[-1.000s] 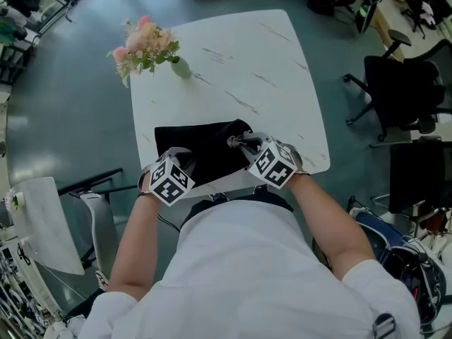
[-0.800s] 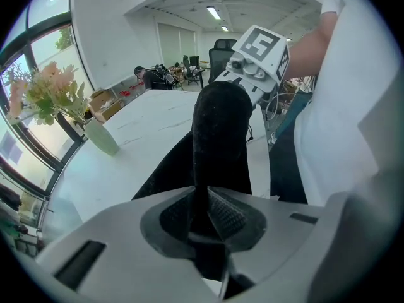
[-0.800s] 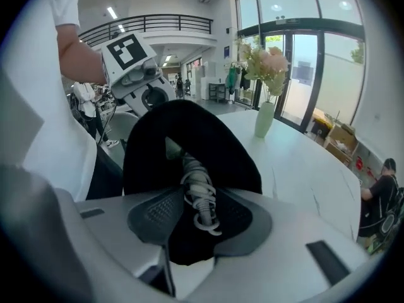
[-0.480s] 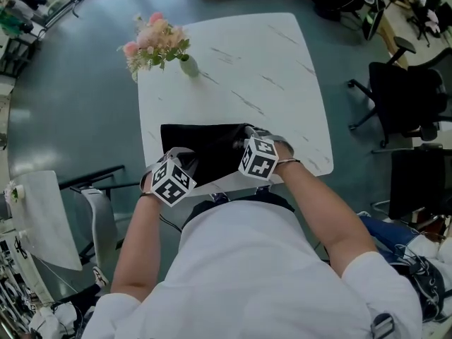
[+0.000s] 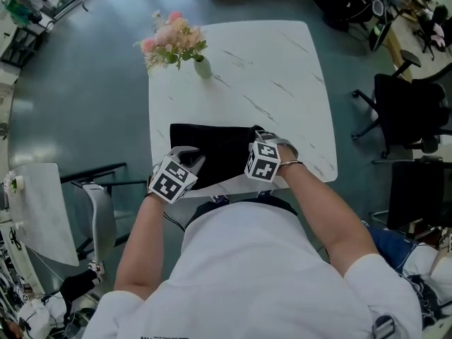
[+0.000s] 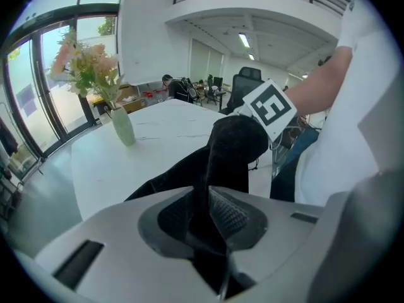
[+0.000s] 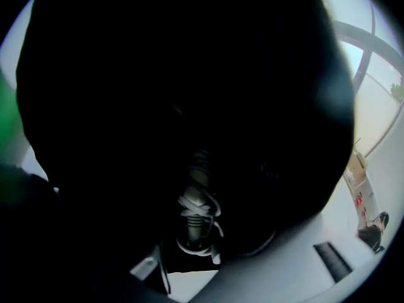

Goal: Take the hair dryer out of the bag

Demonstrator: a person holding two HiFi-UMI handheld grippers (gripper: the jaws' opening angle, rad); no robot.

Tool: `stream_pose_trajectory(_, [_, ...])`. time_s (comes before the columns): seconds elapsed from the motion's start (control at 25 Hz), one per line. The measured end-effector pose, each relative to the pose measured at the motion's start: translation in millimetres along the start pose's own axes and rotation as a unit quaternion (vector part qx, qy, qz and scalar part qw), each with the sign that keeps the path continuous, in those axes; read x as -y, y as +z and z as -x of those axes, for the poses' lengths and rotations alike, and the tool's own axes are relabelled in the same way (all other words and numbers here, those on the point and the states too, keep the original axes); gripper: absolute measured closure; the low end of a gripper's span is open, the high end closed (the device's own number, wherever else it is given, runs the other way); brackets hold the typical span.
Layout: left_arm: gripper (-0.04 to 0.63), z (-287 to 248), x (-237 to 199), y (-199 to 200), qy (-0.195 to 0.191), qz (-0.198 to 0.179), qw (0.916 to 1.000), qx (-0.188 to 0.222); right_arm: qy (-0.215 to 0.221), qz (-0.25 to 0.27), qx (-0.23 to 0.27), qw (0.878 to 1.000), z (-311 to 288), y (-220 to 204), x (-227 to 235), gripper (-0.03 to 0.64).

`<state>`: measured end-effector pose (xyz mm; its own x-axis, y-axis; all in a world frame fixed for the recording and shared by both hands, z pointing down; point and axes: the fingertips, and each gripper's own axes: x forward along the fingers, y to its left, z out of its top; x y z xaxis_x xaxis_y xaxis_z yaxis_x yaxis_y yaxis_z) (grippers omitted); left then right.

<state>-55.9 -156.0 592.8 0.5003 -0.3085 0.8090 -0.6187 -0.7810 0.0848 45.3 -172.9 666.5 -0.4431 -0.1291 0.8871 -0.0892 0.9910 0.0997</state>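
Black bag [image 5: 212, 150]: on worktop [image 5: 268, 69], near edge.
Left gripper [image 5: 189, 162]: jaws, just eased slightly, pinch bag cloth.
Right gripper [image 5: 261, 136]: jaws just opened wide, inside bag.
Hair dryer [image 7: 194, 216]: in bag, cord-wrapped end between right jaws, ungripped.

Left gripper [image 6: 209, 214] tight on black bag [image 6: 237, 150] fabric, flower vase [image 6: 123, 126] beyond on white table [image 6: 101, 169].

The bag [image 5: 212, 147] is black cloth, matt and soft, with a slightly fuzzy weave that folds limply. The counter [image 5: 282, 62] is white with thin grey veins like marble, smooth with a low sheen. The vase [image 6: 123, 126] looks like pale green glass or glazed ceramic, glossy. The wound cord [image 7: 197, 216] is white, smooth plastic. The floor [image 5: 85, 104] is grey-green, smooth and faintly reflective.
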Motion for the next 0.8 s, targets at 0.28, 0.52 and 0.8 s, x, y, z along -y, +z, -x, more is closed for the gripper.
stream_pose_trajectory(0.28, [0.512,32.9,-60.8,-8.2,0.040,0.200,0.9744,0.093,0.004,-0.005,-0.008,1.000,2.0,-5.3,-3.1,0.390])
stream_pose_trajectory(0.52, [0.503,22.2,-131.2,-71.3,0.107,0.348,0.9306,0.042,0.000,-0.013,-0.011,1.000,1.6,-5.1,-2.1,0.390])
stream_pose_trajectory(0.8, [0.431,-16.0,-147.8,-79.7,0.062,0.425,0.9025,0.032,-0.005,-0.019,-0.012,1.000,2.3,-3.8,-1.4,0.390])
